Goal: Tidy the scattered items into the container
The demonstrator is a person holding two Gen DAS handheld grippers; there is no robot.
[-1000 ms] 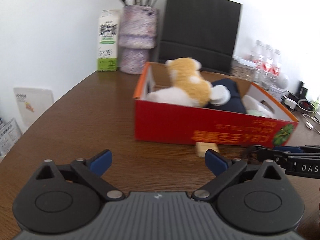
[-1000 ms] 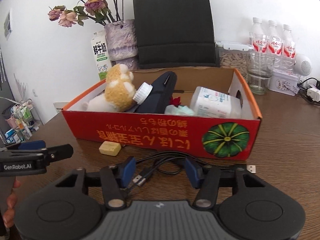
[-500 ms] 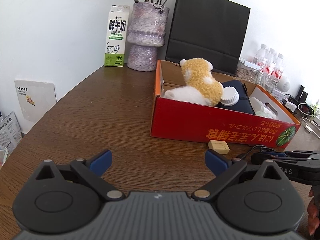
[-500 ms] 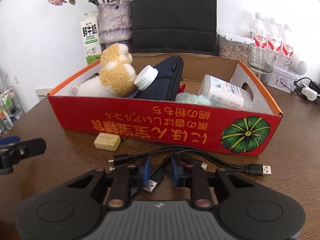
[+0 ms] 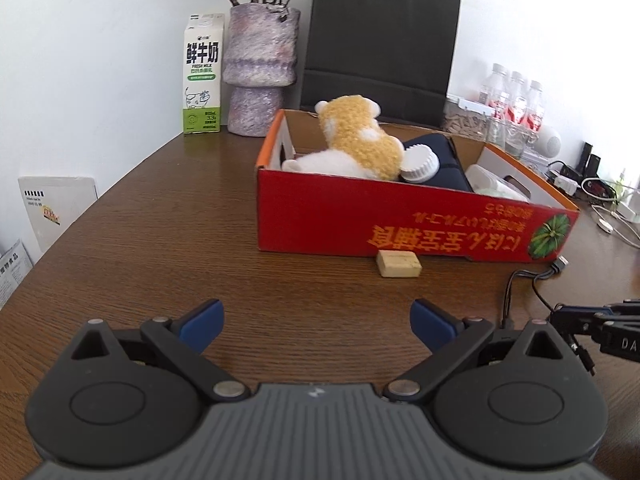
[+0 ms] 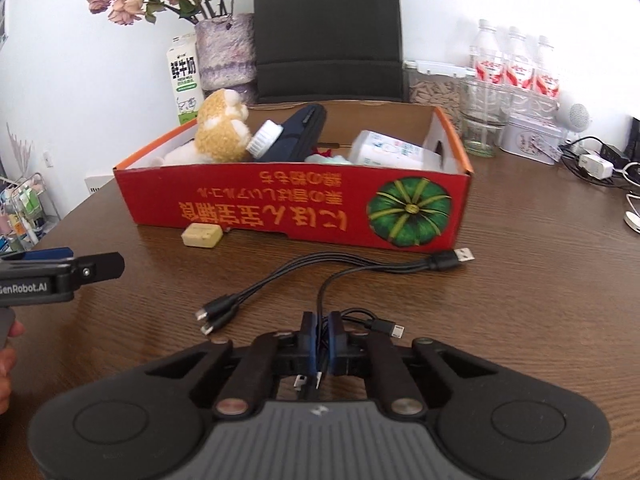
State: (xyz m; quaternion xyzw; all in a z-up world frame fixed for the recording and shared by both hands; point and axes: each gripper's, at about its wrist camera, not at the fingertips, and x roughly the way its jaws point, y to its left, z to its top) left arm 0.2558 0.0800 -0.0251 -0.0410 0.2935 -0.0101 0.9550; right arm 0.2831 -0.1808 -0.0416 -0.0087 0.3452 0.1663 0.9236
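Leftmost, the left gripper (image 5: 316,322) hovered over the table (image 5: 168,232) with fingers spread wide and nothing between them, probably waiting its turn. Ahead, a block (image 6: 202,235) lay against the box (image 6: 296,208), outside it. Rightward, the right gripper (image 6: 320,338) pinched the cable (image 6: 360,270), its plugs trailing on the table, likely for lifting into the box.

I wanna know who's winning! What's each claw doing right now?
Left claw: open, holding nothing.
Right claw: closed on the black cable.
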